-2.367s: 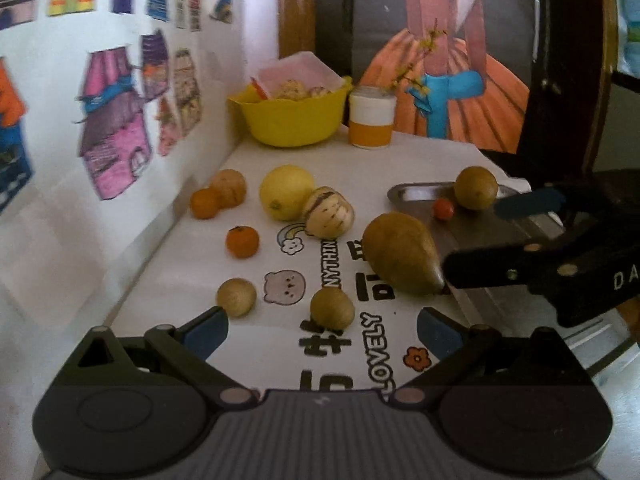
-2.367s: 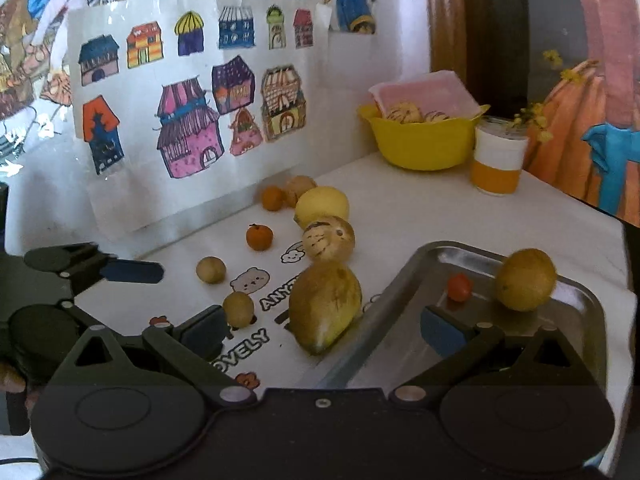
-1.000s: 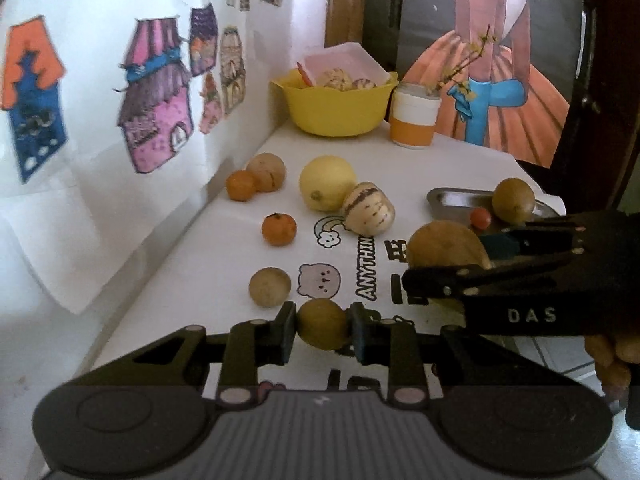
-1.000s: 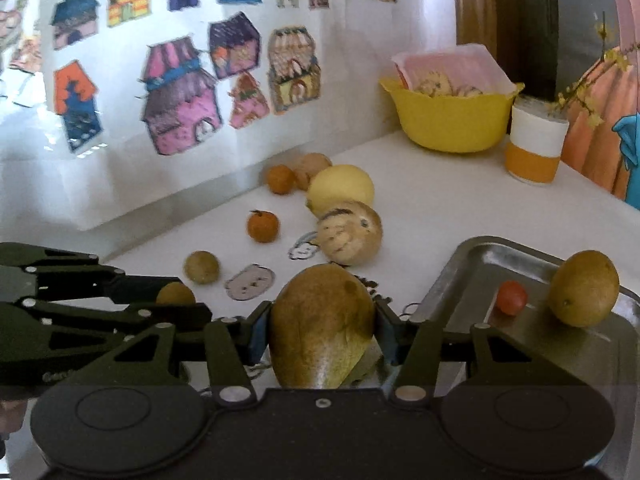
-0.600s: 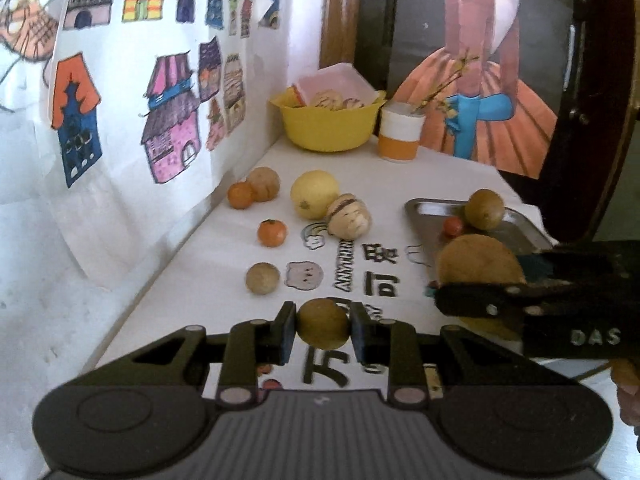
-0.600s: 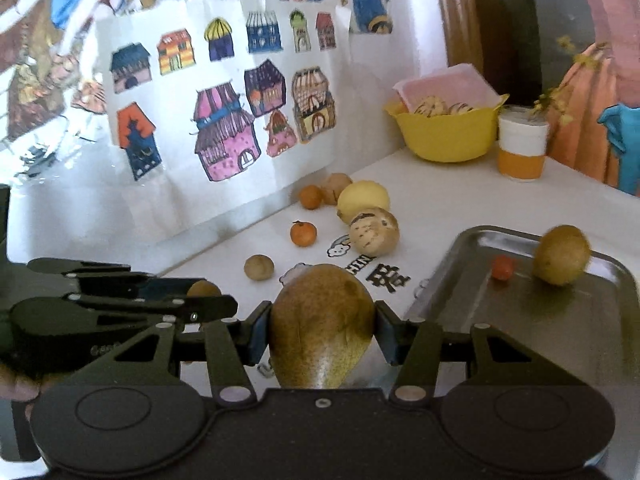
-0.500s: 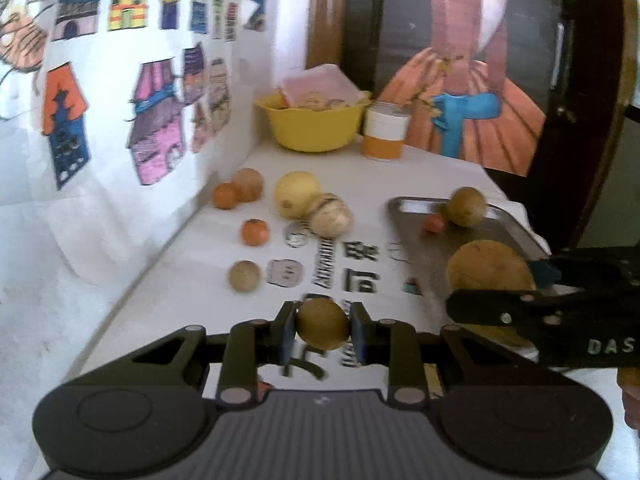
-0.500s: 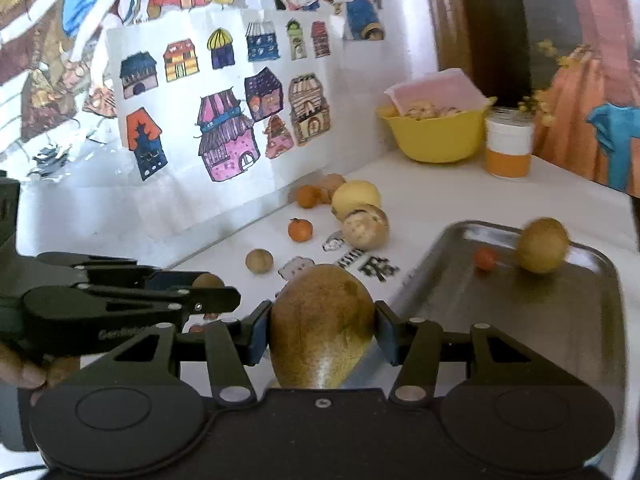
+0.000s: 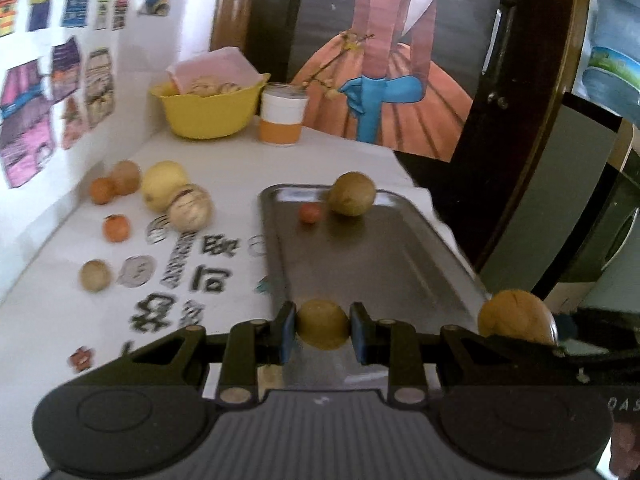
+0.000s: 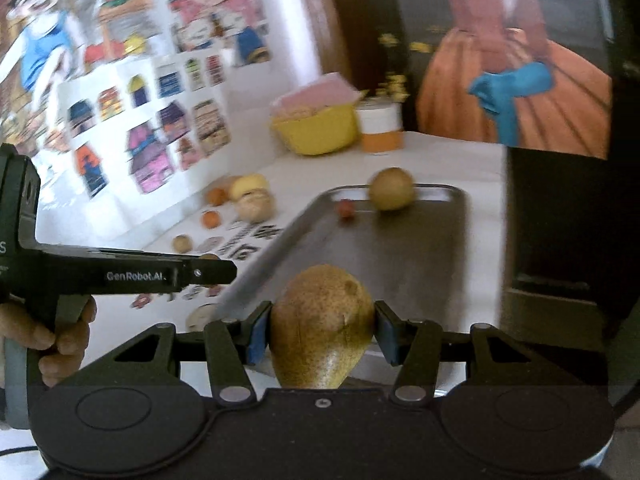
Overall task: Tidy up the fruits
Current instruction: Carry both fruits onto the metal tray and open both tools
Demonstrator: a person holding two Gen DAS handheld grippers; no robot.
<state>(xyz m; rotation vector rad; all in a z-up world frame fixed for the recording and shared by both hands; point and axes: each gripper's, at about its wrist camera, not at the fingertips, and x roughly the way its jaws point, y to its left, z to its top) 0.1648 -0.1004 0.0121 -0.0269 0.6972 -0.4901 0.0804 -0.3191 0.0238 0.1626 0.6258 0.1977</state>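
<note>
My left gripper (image 9: pixel 323 324) is shut on a small round brown fruit (image 9: pixel 322 323), held over the near end of the metal tray (image 9: pixel 384 256). My right gripper (image 10: pixel 323 332) is shut on a large brown pear-shaped fruit (image 10: pixel 322 324), also above the tray's (image 10: pixel 400 240) near end; that fruit (image 9: pixel 516 316) shows at the right of the left wrist view. On the tray's far end lie a round brown fruit (image 9: pixel 351 193) and a small red fruit (image 9: pixel 310 213). Several fruits lie on the white table: a yellow one (image 9: pixel 165 184), a striped one (image 9: pixel 190 212), small oranges (image 9: pixel 116 228) and a small brown one (image 9: pixel 95 275).
A yellow bowl (image 9: pixel 208 110) with food and a white-and-orange cup (image 9: pixel 282 120) stand at the table's back. A wall with paper drawings (image 9: pixel 60 92) runs along the left. A dark wooden frame (image 9: pixel 532 120) rises right of the tray. A hand (image 10: pixel 60 336) holds the left gripper.
Both grippers closed on their fruits, lifted them off the table and carried them right, over the tray. The views swung toward the tray.
</note>
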